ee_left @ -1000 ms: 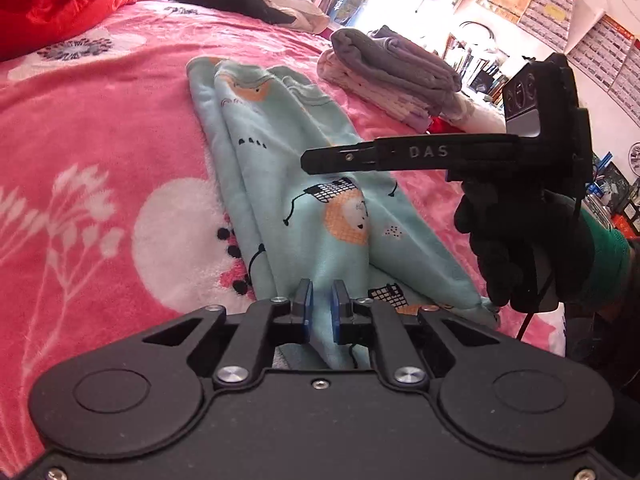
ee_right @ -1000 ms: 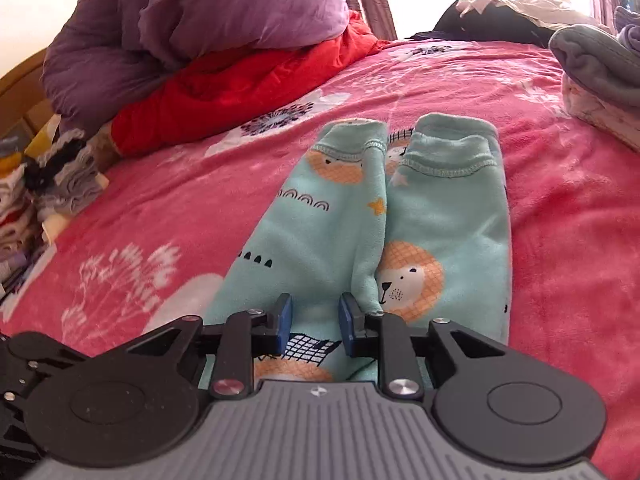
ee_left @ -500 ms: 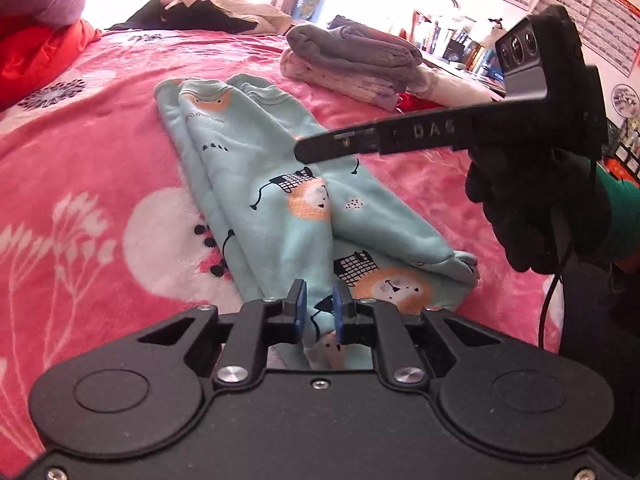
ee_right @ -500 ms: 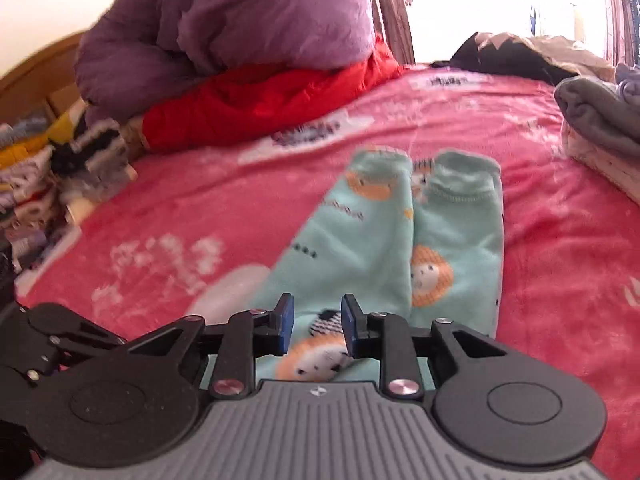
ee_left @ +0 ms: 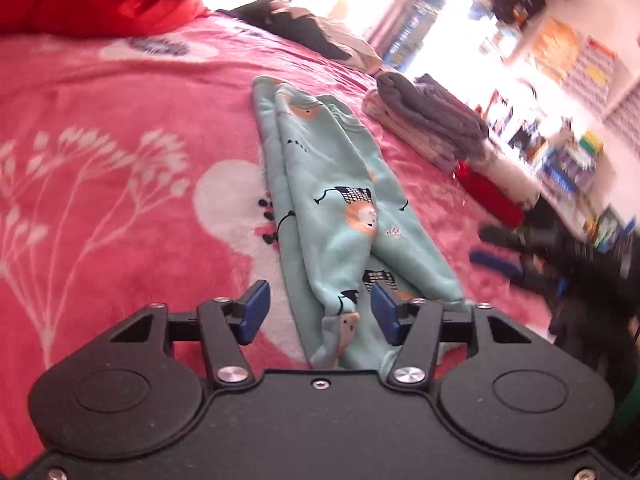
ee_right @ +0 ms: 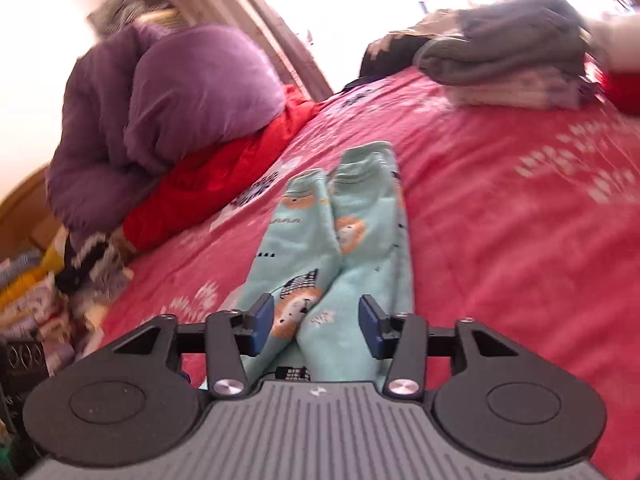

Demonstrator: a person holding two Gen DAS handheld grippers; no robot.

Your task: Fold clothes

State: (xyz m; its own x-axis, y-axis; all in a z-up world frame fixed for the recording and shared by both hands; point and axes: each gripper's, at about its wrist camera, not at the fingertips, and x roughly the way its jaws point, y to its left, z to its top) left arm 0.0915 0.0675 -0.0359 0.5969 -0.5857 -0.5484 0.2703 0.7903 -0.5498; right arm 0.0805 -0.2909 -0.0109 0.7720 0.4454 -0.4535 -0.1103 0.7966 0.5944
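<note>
Teal trousers lie folded lengthwise on the pink blanket, legs paired, waist end nearest both tools. The left gripper and right gripper have just been opening; the 2 sets of jaws stand apart over the cloth, nothing pinched. The risk from here: a shallow re-grip may catch only the top layer and drag the stacked legs askew. Folded clothes sit nearby.

Left hand-held gripper: black body, blue pads, silver screws. Right hand-held gripper: black links, grey ribbed top, blue pads.
</note>
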